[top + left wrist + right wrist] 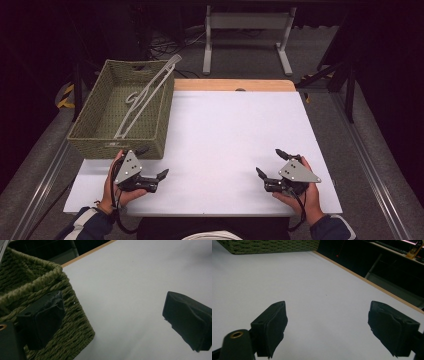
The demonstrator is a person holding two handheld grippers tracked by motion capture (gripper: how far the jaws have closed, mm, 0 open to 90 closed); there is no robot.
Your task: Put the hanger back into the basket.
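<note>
so, left gripper [153, 162]: resting by the woven green rectangular basket [95, 136], jaws gaping wide, empty
right gripper [270, 163]: also spread wide, holding nothing
pale plastic hanger [145, 95]: lying slanted in the basket
advice: likely reaching in, gripping the hanger's bar squarely

Your surface [225, 135] is plain white with a tan wooden far edge. The basket [95, 131] is olive-green woven rope; the hanger [145, 97] in it is pale grey. Both your grippers are black, left gripper [153, 162], right gripper [270, 162], each topped by a grey plate.
</note>
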